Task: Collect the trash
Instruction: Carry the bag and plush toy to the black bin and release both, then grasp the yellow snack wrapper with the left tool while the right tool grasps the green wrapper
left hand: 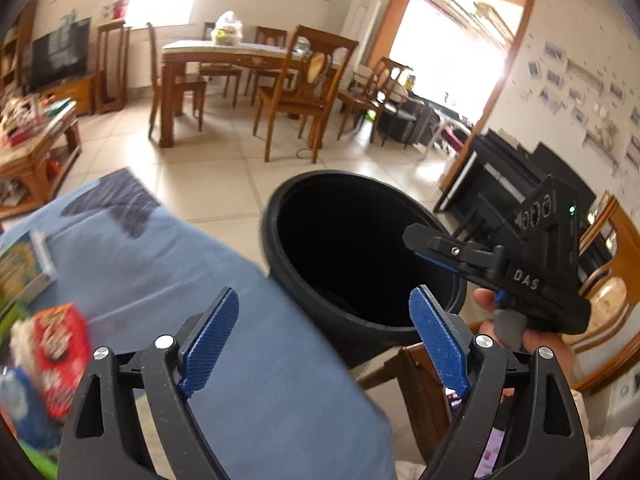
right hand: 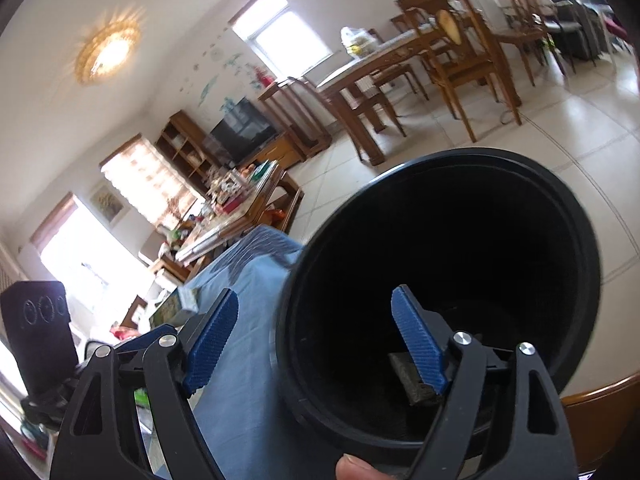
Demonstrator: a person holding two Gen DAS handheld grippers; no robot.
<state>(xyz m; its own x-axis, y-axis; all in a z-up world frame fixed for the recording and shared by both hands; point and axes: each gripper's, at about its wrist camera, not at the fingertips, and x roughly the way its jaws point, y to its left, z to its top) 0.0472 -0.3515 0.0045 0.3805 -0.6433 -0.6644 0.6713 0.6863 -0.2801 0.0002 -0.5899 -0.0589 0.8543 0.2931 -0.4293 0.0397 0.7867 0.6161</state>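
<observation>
A black round trash bin (left hand: 360, 248) stands beside the blue-covered table (left hand: 224, 280), its mouth dark. My left gripper (left hand: 326, 332) is open and empty, over the table's edge just short of the bin. My right gripper (left hand: 432, 252) reaches over the bin's right rim, held by a hand. In the right wrist view the bin (right hand: 460, 240) fills the middle. The right gripper (right hand: 316, 340) is open, its left finger outside the rim and its right finger inside, with neither pad pressing. A dark grey scrap (right hand: 408, 380) lies in the bin. A red snack box (left hand: 60, 356) sits on the table at the left.
A book (left hand: 24, 268) and other packages lie at the table's left end. A wooden chair (left hand: 420, 368) is under the bin. Beyond it are tiled floor (left hand: 208, 184), a dining table with chairs (left hand: 256, 64), a cluttered coffee table (left hand: 32, 148) and a black piano (left hand: 500, 184).
</observation>
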